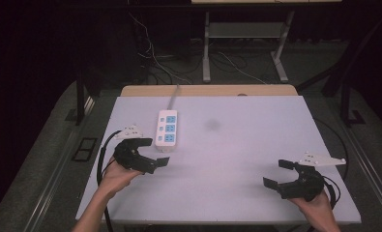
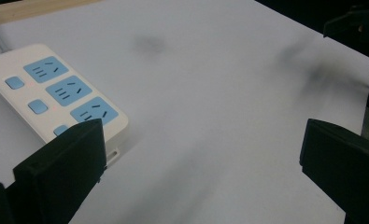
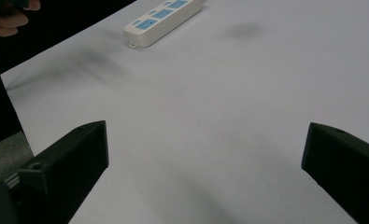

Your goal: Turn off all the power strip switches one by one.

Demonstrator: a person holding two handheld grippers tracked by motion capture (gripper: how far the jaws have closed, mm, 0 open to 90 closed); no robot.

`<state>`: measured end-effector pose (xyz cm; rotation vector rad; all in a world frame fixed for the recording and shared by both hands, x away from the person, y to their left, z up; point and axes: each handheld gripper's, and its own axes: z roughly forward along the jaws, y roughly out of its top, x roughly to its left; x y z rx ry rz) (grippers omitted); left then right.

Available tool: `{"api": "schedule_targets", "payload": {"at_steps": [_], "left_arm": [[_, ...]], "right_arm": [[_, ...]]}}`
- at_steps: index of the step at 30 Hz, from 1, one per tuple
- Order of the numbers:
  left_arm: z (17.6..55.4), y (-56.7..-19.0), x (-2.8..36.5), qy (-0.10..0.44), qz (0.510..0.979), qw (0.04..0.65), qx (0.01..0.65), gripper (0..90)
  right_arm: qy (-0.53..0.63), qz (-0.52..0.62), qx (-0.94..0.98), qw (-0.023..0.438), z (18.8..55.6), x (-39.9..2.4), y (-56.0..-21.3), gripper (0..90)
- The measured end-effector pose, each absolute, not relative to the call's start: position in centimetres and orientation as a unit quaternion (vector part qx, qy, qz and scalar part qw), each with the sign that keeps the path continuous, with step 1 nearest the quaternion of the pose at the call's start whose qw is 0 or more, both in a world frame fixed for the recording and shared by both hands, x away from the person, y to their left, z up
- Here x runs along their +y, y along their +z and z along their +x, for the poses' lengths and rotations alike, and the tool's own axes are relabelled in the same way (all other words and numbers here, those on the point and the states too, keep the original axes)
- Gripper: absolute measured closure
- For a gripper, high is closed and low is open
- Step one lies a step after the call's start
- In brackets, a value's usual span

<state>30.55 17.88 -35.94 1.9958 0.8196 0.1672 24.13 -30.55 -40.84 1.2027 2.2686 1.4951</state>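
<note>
A white power strip [image 1: 167, 128] with three blue sockets lies on the left half of the white table top [image 1: 237, 150]; its grey cord [image 1: 174, 98] runs off the far edge. My left gripper [image 1: 155, 152] hovers just in front of the strip's near end, jaws open and holding nothing. In the left gripper view the power strip [image 2: 56, 93] sits beside the left jaw of my left gripper [image 2: 201, 149]. My right gripper [image 1: 274, 173] stands open near the front right corner, well away from the strip. The right gripper view has the power strip [image 3: 163, 18] far off beyond my right gripper [image 3: 205, 144].
A faint dark smudge [image 1: 212, 124] marks the table's middle. A wooden strip [image 1: 208, 90] edges the far side. Beyond it, metal table legs [image 1: 206, 46] and loose cables lie on the floor. Black cables trail from both grippers.
</note>
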Motion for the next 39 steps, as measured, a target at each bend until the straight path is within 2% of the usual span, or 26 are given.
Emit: {"api": "schedule_targets", "payload": {"at_steps": [21,39], "left_arm": [[33.7,-34.5,19.1,0.078,0.818,0.447,0.355,4.2],[36.9,-33.2,18.9,0.084,0.837,0.410,0.354,17.0]], "right_arm": [[0.500,0.403,0.762,0.084,24.1,-30.5,-40.9,0.5],[0.499,0.406,0.761,0.083,24.2,-30.7,-41.0,0.5]]}}
